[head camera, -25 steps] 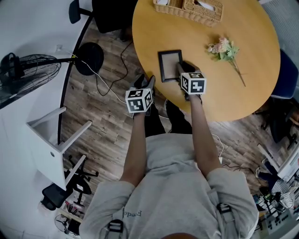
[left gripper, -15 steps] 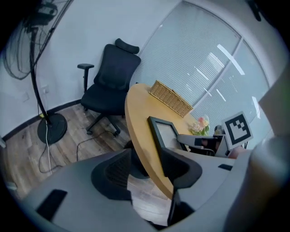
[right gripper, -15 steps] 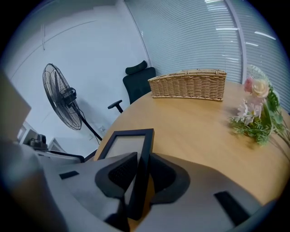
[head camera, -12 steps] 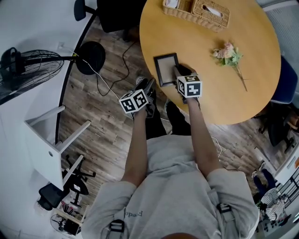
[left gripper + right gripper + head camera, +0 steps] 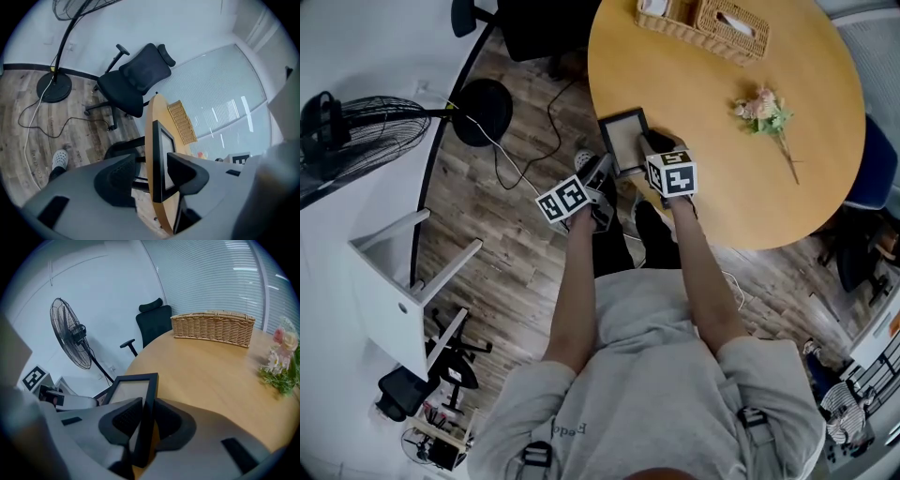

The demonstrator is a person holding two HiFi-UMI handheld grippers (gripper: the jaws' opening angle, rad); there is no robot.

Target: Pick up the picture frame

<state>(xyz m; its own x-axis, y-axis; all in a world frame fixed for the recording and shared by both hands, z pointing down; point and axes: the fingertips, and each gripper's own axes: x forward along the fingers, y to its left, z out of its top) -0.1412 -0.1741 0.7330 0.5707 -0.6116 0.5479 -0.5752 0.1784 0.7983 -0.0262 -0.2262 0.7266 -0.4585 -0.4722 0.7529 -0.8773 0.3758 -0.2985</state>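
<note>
Picture frame [image 5: 622, 141] lies flat at the near-left rim of the round wooden surface [image 5: 722, 187] — right hand-held gripper [image 5: 647, 145] clamped on it, left hand-held gripper [image 5: 602, 173] gaping at the rim.
Right gripper view: the frame's right rail stands between the jaws, both pads pressed to it and closing tighter. Left gripper view: jaws apart and rolled on their side, one under the surface's rim with a clear gap, the other over the frame's face — rim and frame edge sit between them, not pinched. The frame's left side runs along the rim. Wicker basket [image 5: 712, 23] at the far edge and a flower sprig [image 5: 764, 108] to the right, both well apart from the frame.
</note>
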